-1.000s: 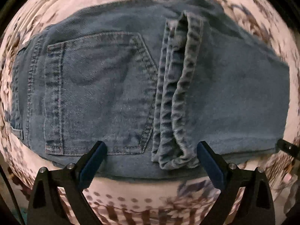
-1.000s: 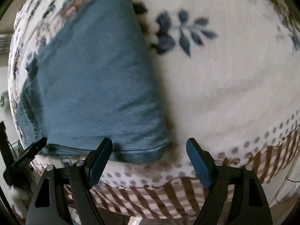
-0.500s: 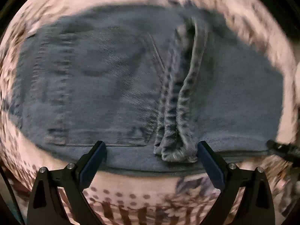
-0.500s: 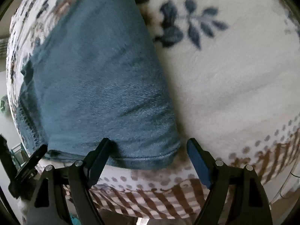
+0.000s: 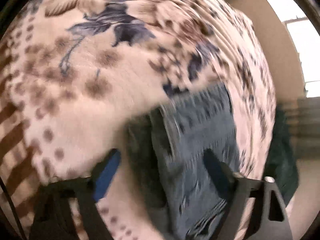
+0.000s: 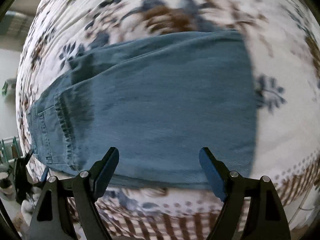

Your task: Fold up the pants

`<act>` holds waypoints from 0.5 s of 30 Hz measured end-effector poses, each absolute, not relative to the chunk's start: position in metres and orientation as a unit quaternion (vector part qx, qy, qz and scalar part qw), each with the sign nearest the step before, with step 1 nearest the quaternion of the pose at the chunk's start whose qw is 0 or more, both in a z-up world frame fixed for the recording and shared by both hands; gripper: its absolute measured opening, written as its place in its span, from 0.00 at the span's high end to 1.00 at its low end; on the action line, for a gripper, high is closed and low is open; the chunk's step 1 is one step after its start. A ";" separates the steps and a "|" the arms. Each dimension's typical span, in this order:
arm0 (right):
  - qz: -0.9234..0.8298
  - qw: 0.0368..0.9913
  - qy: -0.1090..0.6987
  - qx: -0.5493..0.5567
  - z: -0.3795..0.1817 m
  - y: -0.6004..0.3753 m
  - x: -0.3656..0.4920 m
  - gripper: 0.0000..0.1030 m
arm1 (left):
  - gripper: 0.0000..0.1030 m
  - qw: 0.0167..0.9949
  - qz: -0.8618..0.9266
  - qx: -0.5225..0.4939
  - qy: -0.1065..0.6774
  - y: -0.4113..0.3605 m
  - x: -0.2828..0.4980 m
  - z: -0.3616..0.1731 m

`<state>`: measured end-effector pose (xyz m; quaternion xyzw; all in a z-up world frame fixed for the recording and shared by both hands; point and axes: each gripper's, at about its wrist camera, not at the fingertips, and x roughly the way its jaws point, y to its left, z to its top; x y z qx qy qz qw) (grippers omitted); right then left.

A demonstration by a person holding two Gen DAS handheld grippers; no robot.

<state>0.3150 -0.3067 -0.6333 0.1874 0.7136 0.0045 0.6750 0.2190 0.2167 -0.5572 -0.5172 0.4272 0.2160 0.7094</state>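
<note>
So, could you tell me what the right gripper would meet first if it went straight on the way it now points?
Most likely the folded jeans: the open right gripper points down at their denim, which lies on the floral blanket. Depth is unclear.

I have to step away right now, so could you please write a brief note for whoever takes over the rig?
Left gripper: jaws have just been closing; denim lies between the fingers, but blur hides whether the pads press on it.
Right gripper: open, empty, hovering over the near edge of the jeans.
Jeans: on the floral blanket, already folded into a flat rectangle, back pocket and leg hems at its left end.
Left: possibly one more fold, then smooth the stack.
</note>
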 end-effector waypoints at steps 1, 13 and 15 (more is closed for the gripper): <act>0.008 0.673 0.716 0.183 -0.636 -0.292 0.321 0.19 | 0.43 0.712 0.212 -0.523 0.418 0.221 0.222 -0.562; 0.027 0.661 0.734 0.153 -0.677 -0.222 0.357 0.19 | 0.46 0.704 0.208 -0.560 0.383 0.228 0.226 -0.584; 0.027 0.663 0.733 0.150 -0.679 -0.219 0.359 0.19 | 0.61 0.712 0.207 -0.555 0.378 0.227 0.228 -0.581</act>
